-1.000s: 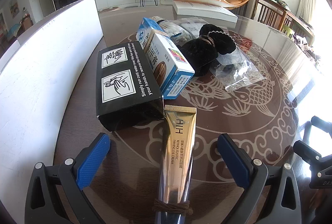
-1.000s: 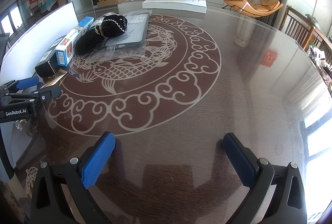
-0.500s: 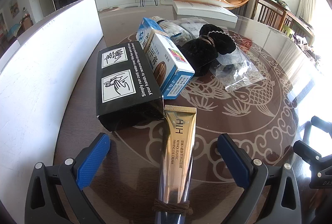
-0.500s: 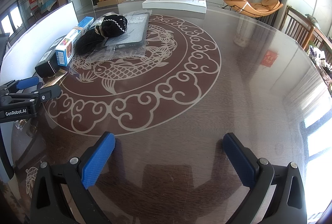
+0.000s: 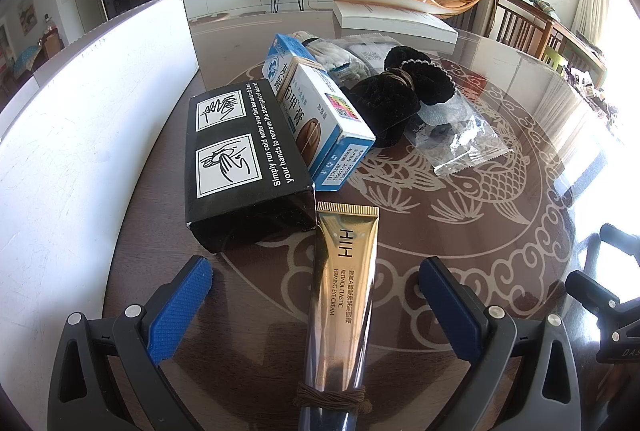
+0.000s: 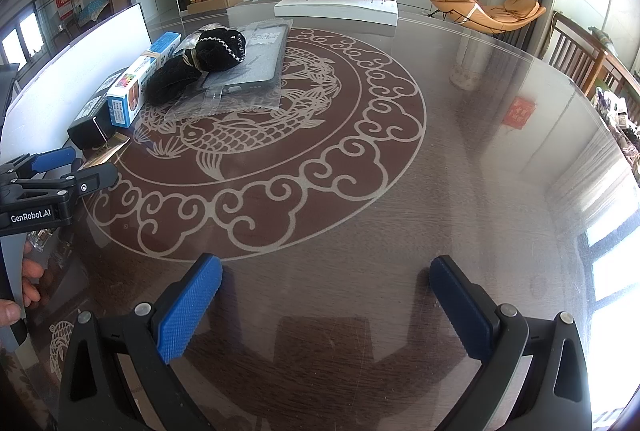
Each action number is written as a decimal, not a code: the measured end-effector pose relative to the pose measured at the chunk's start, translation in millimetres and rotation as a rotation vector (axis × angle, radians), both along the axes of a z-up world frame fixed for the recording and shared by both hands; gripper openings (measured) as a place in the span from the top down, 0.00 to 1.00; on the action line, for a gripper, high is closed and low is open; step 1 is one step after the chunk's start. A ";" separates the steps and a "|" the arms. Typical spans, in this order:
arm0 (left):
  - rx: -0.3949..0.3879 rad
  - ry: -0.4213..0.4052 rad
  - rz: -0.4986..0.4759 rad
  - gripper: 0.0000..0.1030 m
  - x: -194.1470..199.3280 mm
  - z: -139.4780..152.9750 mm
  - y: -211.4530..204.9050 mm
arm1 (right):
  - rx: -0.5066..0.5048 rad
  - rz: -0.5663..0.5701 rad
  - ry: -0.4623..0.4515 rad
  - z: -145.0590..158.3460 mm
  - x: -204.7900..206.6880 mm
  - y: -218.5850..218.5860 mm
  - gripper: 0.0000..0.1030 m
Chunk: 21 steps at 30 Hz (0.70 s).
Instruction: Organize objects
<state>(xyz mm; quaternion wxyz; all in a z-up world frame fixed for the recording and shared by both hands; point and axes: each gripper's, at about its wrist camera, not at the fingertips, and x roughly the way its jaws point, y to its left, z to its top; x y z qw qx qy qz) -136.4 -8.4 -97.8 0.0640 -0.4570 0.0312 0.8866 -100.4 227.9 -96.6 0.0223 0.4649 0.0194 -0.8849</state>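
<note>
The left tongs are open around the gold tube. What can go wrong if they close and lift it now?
1. The gold tube touches the black box at its far end; lifting may drag the box.
2. The blue-white carton leans on that box and could slide off.
3. The left tongs would grip the glossy tube near its band-wrapped end, so it might slip or tilt.

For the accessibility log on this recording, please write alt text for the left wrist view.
The open left gripper straddles a gold eye cream tube lying lengthwise between its blue-padded jaws on a glass-topped table with a carp pattern. Beyond the tube lie a black box, a blue and white carton, black scrunchies and a clear plastic packet.
</note>
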 end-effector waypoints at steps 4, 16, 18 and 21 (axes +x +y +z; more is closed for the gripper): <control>0.000 0.000 0.000 0.00 0.0 -0.1 -0.1 | 0.000 0.000 0.000 0.0 0.0 -0.1 0.00; -0.012 -0.065 -0.056 0.00 54.6 0.2 -4.8 | 0.000 0.000 0.000 -0.3 -0.5 -0.2 0.00; -0.014 -0.071 -0.071 0.00 61.1 0.3 -4.9 | 0.000 0.000 0.000 -0.3 -0.5 -0.1 0.00; -0.019 -0.095 -0.084 0.00 60.2 1.2 -5.2 | 0.000 0.000 0.000 -0.4 -0.5 -0.1 0.00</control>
